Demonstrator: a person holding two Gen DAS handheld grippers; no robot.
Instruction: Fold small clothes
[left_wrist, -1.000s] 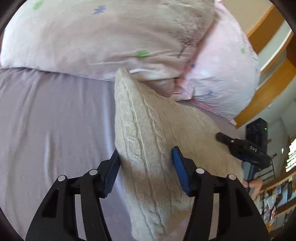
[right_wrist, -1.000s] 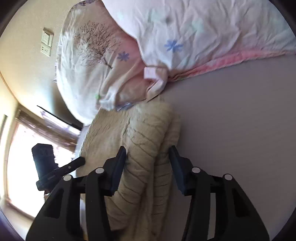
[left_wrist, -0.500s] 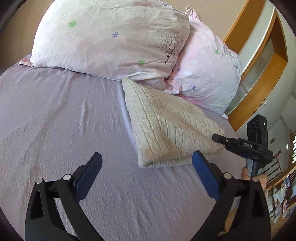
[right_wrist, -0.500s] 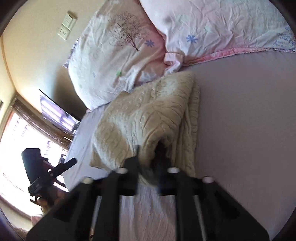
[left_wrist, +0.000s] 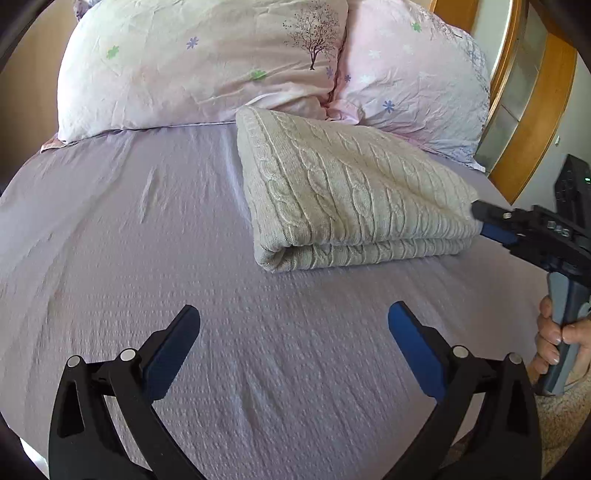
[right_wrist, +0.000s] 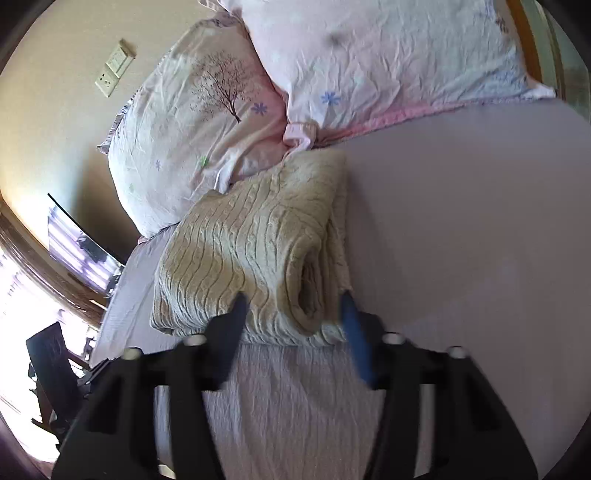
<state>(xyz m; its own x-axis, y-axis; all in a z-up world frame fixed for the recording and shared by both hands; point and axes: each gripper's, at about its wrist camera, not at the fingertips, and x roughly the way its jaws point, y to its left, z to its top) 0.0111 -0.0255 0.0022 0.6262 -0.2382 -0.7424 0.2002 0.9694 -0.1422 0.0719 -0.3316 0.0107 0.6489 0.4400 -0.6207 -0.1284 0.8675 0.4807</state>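
Lavender bed sheet (left_wrist: 147, 258) carries the folded cable-knit sweater (left_wrist: 351, 192) against the pillows (left_wrist: 207, 66), well ahead of the left gripper (left_wrist: 293, 328), fingers spread wide. Right gripper (right_wrist: 293, 314) straddles its rolled end, fingers apart and holding nothing; withdraw straight back so the fold isn't snagged.

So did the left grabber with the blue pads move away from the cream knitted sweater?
Yes. The left gripper pulled back off the cream cable-knit sweater, towards the foot of the lilac bedsheet, and opened wide.

From the left wrist we look across the bed (left_wrist: 147, 258) toward the pillows (left_wrist: 207, 62), the sweater (left_wrist: 351, 192) well ahead of our fingers. Our right-wrist view sits close, rolled sideways, sharing sweater (right_wrist: 251, 251) and pillows (right_wrist: 207, 122).
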